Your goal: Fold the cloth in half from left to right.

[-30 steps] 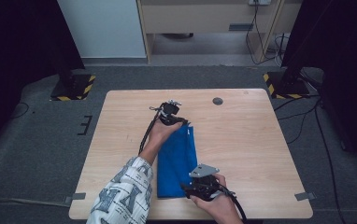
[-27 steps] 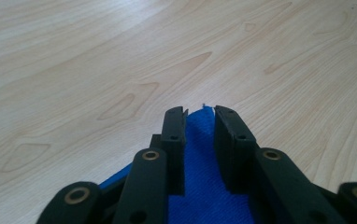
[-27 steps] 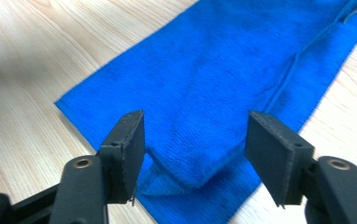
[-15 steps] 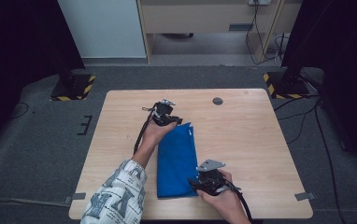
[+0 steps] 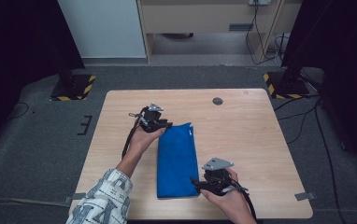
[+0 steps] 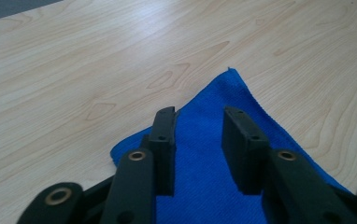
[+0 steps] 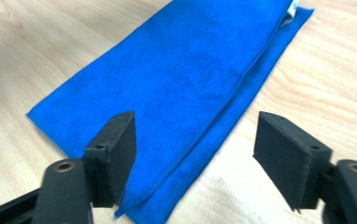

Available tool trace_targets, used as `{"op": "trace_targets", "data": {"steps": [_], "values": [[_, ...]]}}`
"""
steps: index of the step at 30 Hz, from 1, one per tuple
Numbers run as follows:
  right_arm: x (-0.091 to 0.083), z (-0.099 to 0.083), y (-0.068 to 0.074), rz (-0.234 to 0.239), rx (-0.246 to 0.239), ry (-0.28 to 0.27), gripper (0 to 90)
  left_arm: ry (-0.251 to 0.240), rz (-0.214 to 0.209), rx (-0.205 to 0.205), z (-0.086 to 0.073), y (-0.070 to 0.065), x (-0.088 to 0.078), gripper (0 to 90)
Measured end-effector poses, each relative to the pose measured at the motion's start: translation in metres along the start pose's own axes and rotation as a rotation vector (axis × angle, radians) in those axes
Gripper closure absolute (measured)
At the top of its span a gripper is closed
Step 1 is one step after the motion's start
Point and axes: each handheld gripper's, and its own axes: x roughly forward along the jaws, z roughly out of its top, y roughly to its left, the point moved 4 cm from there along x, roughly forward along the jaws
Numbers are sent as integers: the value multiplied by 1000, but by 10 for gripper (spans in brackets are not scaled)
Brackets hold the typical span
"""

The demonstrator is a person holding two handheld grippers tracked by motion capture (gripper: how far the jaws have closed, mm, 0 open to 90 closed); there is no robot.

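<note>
Blue cloth lying on a pale wood table, matt black jaws over it.

The table [image 5: 260, 140] is showing a light wood-grain top, smooth with a faint sheen, its darker grain lines standing out in the left gripper view. The blue cloth [image 5: 177, 161] is looking soft and matt, with a fine short nap like microfibre, folded so 2 layered edges are showing in the right gripper view. The left gripper [image 6: 197, 135] and right gripper [image 7: 195, 140] are showing matt black, plastic-looking jaws with slightly rough pads and small metal rivets. The floor [image 5: 36, 154] is looking like rough grey carpet.
</note>
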Motion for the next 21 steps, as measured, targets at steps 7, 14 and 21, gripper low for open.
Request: {"op": "trace_targets", "data": {"steps": [7, 14, 21], "values": [[20, 20, -13, -11, 8, -41, 294, -20, 16, 27, -11, 6, -8, 508], [42, 37, -33, -18, 36, -50, 307, -18, 12, 34, -19, 13, -9, 391], [54, 48, -50, -29, 72, -55, 278, -32, 24, 16, -18, 16, -6, 263]]}}
